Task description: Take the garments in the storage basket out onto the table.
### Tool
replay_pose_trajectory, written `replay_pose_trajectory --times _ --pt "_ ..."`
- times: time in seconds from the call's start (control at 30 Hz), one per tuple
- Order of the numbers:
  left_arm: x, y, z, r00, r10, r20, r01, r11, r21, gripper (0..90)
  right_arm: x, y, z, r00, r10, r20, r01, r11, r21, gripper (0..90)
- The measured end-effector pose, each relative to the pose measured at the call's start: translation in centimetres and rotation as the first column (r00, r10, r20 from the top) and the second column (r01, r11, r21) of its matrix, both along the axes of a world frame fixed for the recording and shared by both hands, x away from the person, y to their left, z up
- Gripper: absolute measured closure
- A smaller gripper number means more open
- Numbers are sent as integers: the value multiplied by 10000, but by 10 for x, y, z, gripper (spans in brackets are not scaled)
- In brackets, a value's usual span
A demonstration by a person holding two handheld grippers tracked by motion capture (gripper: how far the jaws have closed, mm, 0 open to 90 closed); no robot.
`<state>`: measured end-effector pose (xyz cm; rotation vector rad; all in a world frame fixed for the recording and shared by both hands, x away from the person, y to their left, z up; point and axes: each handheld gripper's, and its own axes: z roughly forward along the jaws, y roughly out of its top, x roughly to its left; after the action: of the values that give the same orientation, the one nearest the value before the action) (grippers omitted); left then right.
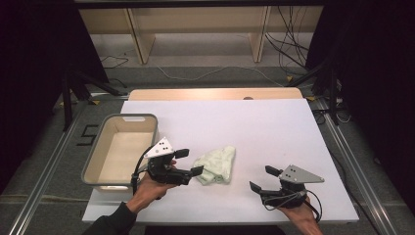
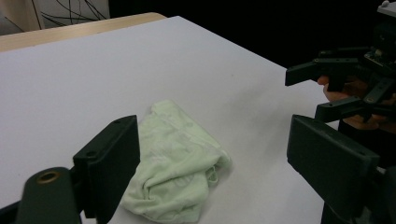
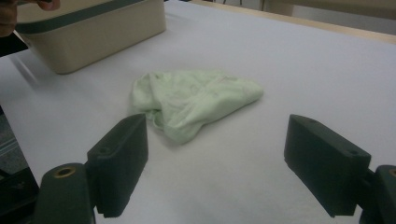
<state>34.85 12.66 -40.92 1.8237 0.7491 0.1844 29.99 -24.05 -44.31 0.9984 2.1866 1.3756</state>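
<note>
A crumpled pale green cloth (image 1: 216, 164) lies on the white table top (image 1: 254, 122), near the front and a little left of centre. My left gripper (image 1: 189, 161) is open just left of the cloth, its jaws pointing right, nothing between them. In the left gripper view the cloth (image 2: 175, 161) lies by the left jaw. My right gripper (image 1: 264, 178) is open at the front right, jaws pointing left, well apart from the cloth. The right gripper view has the cloth (image 3: 194, 100) ahead on the table, beyond the jaws.
An empty beige bin (image 1: 122, 147) with a grey rim stands at the table's left edge, behind my left hand; the same bin (image 3: 88, 28) is at the back left in the right gripper view. The other gripper (image 2: 345, 84) is at the right in the left gripper view.
</note>
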Motion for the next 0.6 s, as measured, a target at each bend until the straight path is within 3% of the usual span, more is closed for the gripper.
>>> replay_pose_trajectory --times 0.13,0.43,0.6 --pt "-5 7 -2 10000 63 18 -63 9999 -145 166 1 0 0 10000 -35 -25 35 10000 48 226" --pt "-13 18 -8 9997 237 72 -237 9997 7 164 1 0 -1 10000 -43 -50 44 10000 72 225" --pt "-16 21 -10 9995 288 113 -293 9987 427 156 1 -1 -1 10000 -54 -82 55 9999 87 225"
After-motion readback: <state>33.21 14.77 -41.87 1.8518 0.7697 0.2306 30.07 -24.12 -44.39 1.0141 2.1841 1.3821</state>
